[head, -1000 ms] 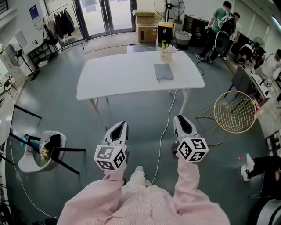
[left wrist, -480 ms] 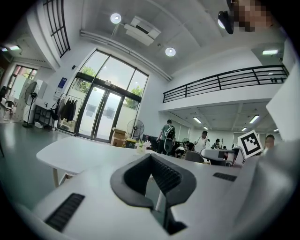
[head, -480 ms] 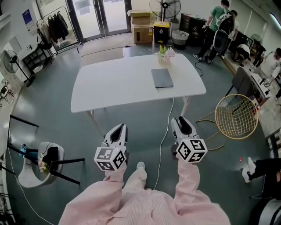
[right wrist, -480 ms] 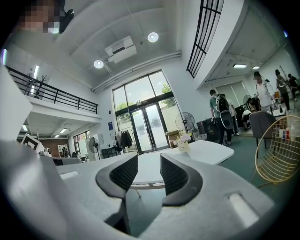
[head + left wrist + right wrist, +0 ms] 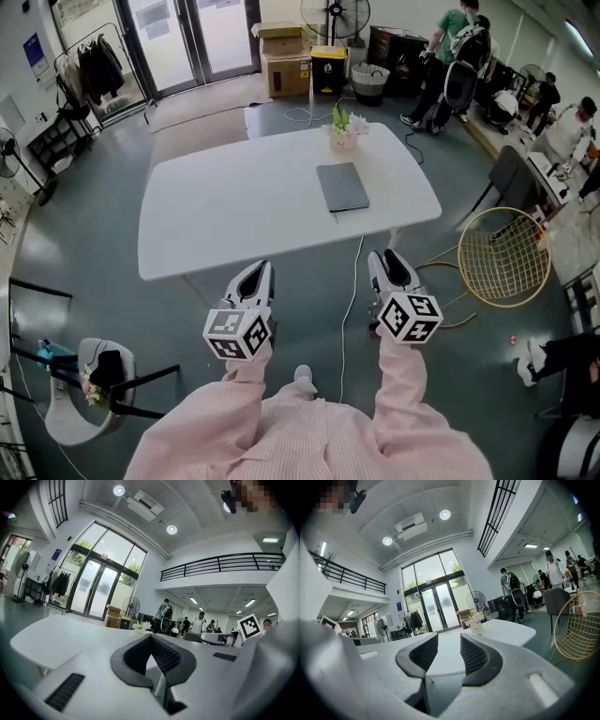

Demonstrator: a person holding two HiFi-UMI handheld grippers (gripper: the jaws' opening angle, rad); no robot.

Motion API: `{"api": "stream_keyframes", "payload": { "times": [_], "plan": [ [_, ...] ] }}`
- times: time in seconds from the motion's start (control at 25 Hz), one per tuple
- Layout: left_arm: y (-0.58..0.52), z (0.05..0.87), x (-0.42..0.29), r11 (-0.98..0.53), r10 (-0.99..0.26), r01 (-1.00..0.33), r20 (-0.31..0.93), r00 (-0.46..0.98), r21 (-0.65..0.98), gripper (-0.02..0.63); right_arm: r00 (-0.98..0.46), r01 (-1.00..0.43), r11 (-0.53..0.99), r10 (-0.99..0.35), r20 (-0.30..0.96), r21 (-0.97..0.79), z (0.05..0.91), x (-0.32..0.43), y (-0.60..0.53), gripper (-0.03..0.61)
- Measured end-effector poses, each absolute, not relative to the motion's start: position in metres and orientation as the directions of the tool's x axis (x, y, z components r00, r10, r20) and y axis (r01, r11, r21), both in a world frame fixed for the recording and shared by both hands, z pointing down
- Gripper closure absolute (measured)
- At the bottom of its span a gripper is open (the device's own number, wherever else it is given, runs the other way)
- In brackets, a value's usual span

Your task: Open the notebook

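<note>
A closed grey notebook (image 5: 342,187) lies flat on the white table (image 5: 225,211), right of its middle, with a small vase of flowers (image 5: 342,131) behind it. Both grippers hang over the floor, short of the table's near edge and apart from the notebook. My left gripper (image 5: 251,279) has its pads meeting at the tips (image 5: 151,637), with nothing held. My right gripper (image 5: 392,267) stands open with a bare gap between its ribbed pads (image 5: 449,639); its jaws have just been opening. Past them lie the table (image 5: 506,630) and the vase (image 5: 476,623).
A white cable (image 5: 349,300) runs across the floor under the table between the grippers. A gold wire chair (image 5: 506,255) stands right of the table and a grey chair (image 5: 89,384) at the near left. Cardboard boxes (image 5: 286,61) and people (image 5: 450,47) are at the back.
The table and notebook have come nearer to both grippers, and the table's near edge now lies just ahead of them. The grippers keep the same spacing.
</note>
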State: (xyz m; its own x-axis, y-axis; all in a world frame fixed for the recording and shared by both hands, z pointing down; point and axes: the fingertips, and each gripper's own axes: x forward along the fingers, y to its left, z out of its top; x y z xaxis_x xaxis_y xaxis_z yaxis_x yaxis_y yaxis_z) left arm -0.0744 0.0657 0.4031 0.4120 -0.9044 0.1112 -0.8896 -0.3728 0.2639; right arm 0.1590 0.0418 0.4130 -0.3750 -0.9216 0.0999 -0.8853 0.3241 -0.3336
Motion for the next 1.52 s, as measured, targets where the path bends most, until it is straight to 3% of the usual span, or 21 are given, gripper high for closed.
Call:
{"api": "stream_keyframes", "payload": {
  "times": [0.92, 1.52],
  "plan": [
    [-0.074, 0.461, -0.072, -0.382, -0.86, -0.851, 0.2, 0.47, 0.361, 0.615, -0.411, -0.847, 0.311, -0.897, 0.161, -0.431, 0.461, 0.149, -0.098, 0.448],
    [-0.204, 0.492, -0.017, -0.359, -0.815, -0.826, 0.285, 0.505, 0.436, 0.615, -0.478, -0.835, 0.333, -0.832, 0.28, -0.438, 0.502, 0.175, -0.233, 0.448]
  ]
}}
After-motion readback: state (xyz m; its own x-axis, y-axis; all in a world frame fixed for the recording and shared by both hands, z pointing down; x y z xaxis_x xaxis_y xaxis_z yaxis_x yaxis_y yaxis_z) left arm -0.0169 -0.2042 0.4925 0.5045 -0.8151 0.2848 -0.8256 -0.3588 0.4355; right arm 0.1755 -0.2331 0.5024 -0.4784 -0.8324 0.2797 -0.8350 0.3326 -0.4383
